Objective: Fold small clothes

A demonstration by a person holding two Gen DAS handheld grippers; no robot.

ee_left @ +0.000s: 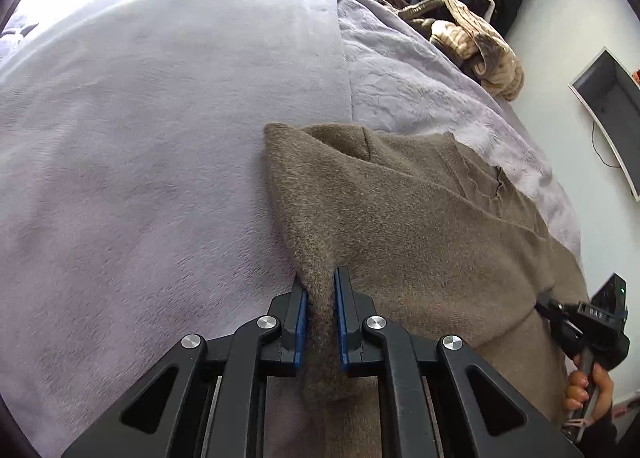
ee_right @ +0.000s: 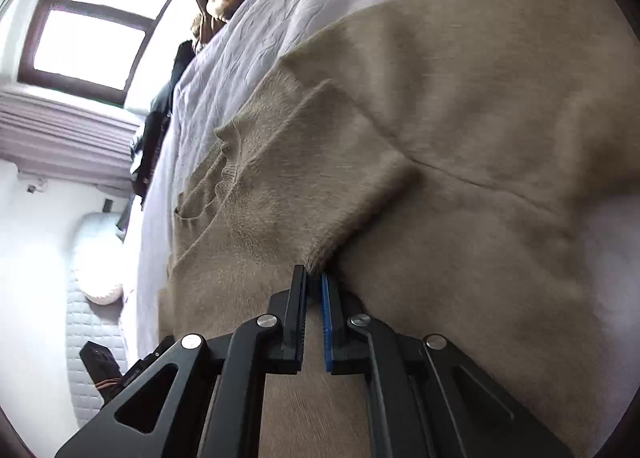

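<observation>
So the fuzzy brown knit sweater (ee_left: 420, 218) is spread out on the bed (ee_left: 140, 138), lying partly on a smooth lilac fleece blanket and partly on the crinkly, embossed-looking bedspread (ee_left: 400, 90) next to it. The knit has a soft brushed nap, with a ribbed V-neck edge showing near its far end.

The left gripper (ee_left: 320, 298) has its jaws clamped on a bunched-up fold of the sweater's edge; you can see the thick wool pinched into a ridge between the blue pads (ee_left: 303, 322). The fabric rises from the bed into that pinch like a little tent.

The right gripper (ee_right: 314, 286) sits at the ribbed cuff end of a sleeve (ee_right: 320, 194) that's folded across the body of the sweater. Its jaws are pretty much closed, and the fuzzy cuff edge seems nipped right at the tips, though it's hard to say how much fabric is actually in there.

From the left view you can also spot a hand (ee_left: 588, 390) wrapped around the other gripper's handle at the bed's edge. A heap of tan cable-knit clothes (ee_left: 472, 42) sits further up the bed, well apart from the sweater.
</observation>
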